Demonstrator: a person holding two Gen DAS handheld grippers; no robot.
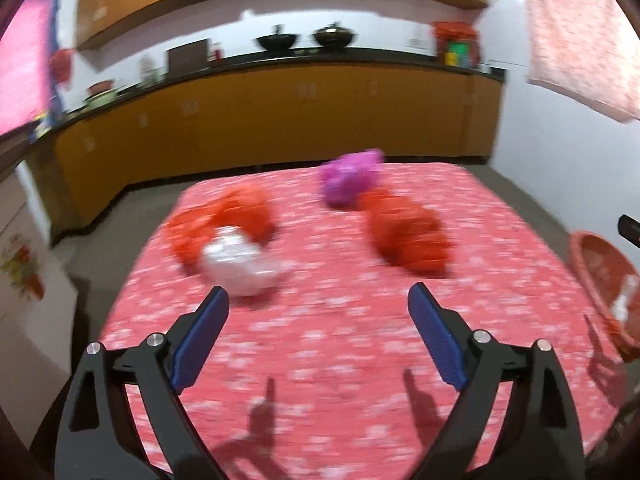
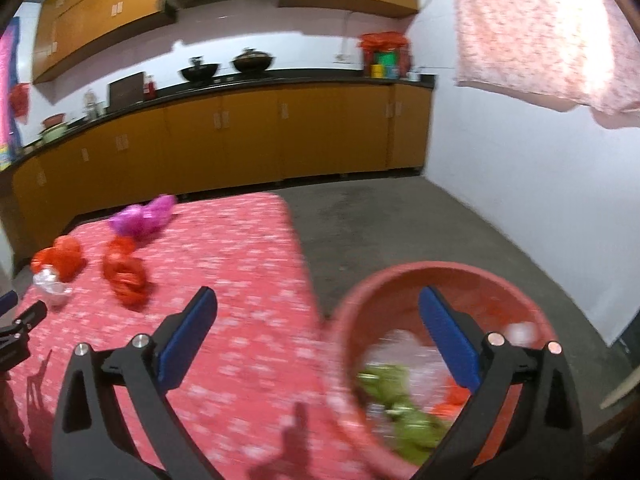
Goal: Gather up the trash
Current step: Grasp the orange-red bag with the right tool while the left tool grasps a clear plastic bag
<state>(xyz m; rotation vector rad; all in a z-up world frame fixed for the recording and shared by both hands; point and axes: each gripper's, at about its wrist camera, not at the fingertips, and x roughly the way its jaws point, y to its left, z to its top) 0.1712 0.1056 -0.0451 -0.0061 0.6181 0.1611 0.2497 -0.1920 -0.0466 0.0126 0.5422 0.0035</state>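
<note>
Right now your left gripper [image 1: 318,296] hangs over the desk [image 1: 340,344], its jaws spread wide with nothing between them but red cloth printed with pale flecks. Just past the left jaw tip lies a crumpled white wrapper [image 1: 240,264], touching an orange-red bag [image 1: 224,220] behind it. Ahead of the right jaw sits another orange-red wad [image 1: 408,236], and beyond that a purple one [image 1: 350,178].

Your right gripper [image 2: 316,300] is also wide apart and empty. Its right jaw hangs over a reddish basin [image 2: 400,280] beside the desk edge, holding green and pale scraps [image 2: 400,408]; its left jaw is over the cloth.

Beyond the desk, grey floor [image 2: 400,220] runs to yellow-brown cabinets [image 2: 240,128] under a dark counter with two black woks [image 2: 224,66]. A pink cloth [image 2: 540,32] hangs at upper right.
</note>
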